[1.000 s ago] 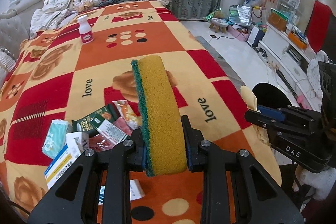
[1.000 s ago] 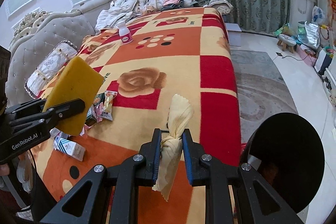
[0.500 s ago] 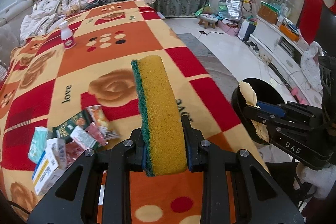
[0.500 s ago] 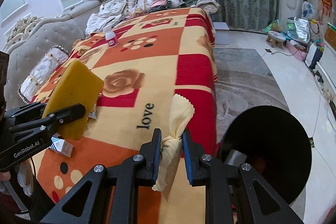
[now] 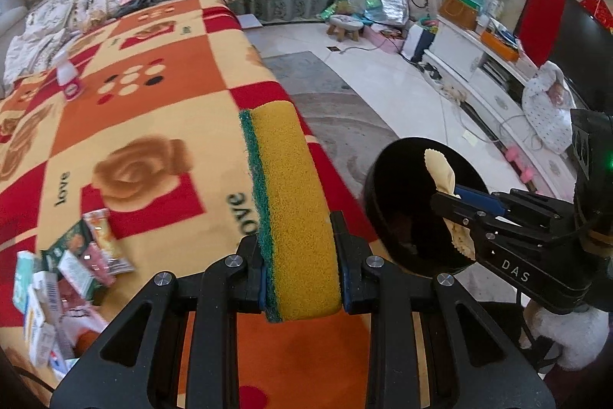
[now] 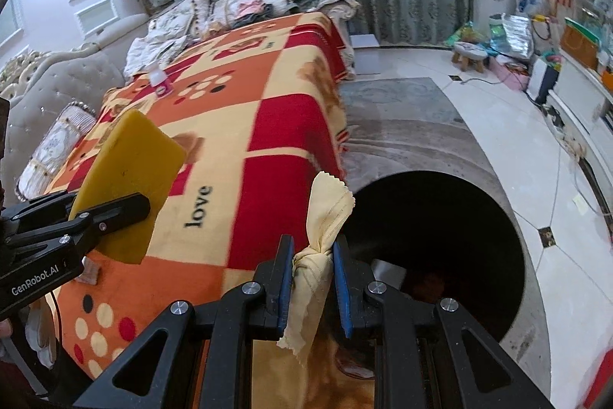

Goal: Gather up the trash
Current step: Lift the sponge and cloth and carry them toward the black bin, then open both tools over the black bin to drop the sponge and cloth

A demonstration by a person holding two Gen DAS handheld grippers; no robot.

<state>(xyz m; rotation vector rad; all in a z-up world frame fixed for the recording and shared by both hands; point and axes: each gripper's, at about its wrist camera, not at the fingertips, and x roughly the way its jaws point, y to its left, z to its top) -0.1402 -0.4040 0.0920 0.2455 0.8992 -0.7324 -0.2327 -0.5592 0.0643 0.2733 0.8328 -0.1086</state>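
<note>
Sponge [image 5: 291, 213], light and springy, squeezed across its faces in the closed left tool [image 5: 302, 278] above the bed's edge; limp cloth [image 6: 322, 248], pinched mid-length by the right tool [image 6: 312, 278], overhangs the bin [image 6: 433, 248].

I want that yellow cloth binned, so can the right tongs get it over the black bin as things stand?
Probably yes. The right tongs are shut on the yellow cloth, and the black bin sits open beside the bed with nothing between them.
</note>
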